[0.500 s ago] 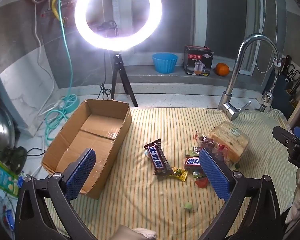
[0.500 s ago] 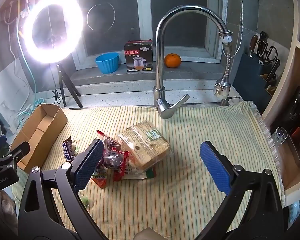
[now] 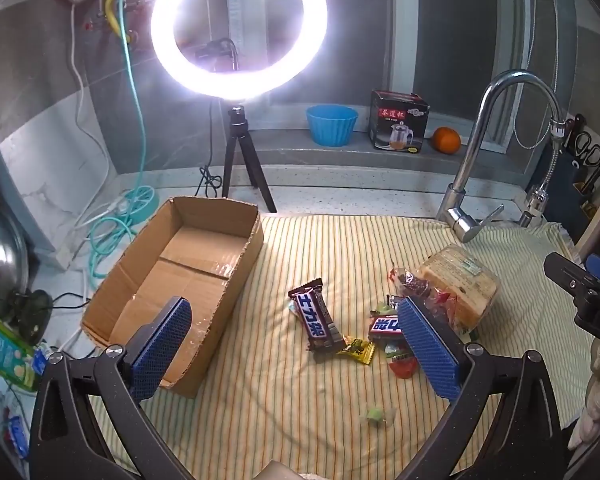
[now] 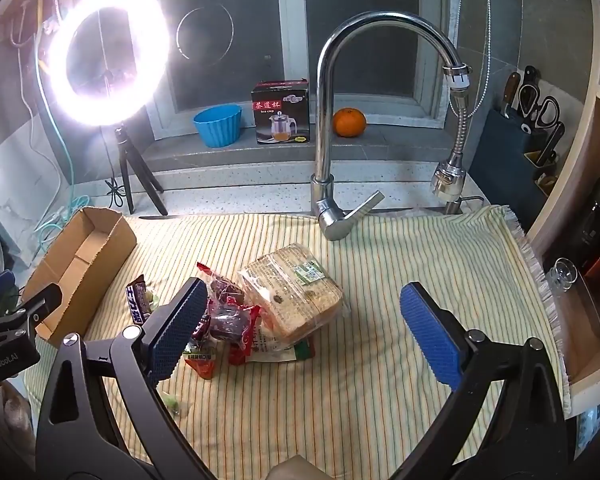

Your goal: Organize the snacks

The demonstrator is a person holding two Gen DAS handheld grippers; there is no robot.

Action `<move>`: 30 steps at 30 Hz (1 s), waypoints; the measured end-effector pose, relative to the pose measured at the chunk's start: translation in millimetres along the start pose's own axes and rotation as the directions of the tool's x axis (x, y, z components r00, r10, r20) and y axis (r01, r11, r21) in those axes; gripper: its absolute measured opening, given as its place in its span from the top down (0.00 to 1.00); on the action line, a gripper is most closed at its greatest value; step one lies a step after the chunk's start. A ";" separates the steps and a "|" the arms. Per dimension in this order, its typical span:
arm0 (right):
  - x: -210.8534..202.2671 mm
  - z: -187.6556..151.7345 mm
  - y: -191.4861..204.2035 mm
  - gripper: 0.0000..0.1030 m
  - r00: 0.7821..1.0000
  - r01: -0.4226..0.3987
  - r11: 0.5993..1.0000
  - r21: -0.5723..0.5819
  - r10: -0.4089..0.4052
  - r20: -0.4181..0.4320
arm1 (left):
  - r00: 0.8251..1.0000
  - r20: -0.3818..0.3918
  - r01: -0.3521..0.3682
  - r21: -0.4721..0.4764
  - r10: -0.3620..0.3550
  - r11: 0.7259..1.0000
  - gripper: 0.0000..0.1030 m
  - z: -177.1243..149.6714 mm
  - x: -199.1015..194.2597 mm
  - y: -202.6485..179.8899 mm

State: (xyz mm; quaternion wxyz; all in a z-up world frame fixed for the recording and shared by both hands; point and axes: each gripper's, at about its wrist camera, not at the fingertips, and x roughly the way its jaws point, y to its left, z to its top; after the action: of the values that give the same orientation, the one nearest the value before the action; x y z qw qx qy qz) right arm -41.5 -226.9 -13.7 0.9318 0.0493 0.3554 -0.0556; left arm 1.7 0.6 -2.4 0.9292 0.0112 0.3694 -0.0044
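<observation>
An empty cardboard box lies at the left of a striped cloth. A brown chocolate bar lies right of it, with a second bar, a yellow candy, a red packet and a green candy nearby. A wrapped loaf of bread and a red bag of dates lie in a heap. My left gripper hangs open above the cloth, holding nothing. My right gripper is open above the loaf, holding nothing.
A chrome faucet rises behind the cloth. A lit ring light on a tripod stands behind the box. On the sill are a blue bowl, a tea cup carton and an orange. A knife block stands at right.
</observation>
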 end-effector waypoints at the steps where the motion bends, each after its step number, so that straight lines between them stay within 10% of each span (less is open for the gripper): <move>1: 0.1 -0.1 0.1 0.03 1.000 0.001 1.000 -0.001 -0.001 0.000 | 1.000 0.001 0.000 -0.001 0.000 1.000 0.01 0.2 -0.1 0.2; 30: 3.3 5.6 -1.5 0.03 1.000 -0.006 1.000 -0.004 0.006 0.002 | 1.000 0.001 0.003 -0.001 -0.003 1.000 0.01 4.1 2.2 0.8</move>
State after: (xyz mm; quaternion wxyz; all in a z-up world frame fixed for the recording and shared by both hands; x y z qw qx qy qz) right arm -35.6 -229.3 -11.9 0.9324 0.0483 0.3543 -0.0524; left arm 6.2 1.4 -0.9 0.9294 0.0103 0.3688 -0.0057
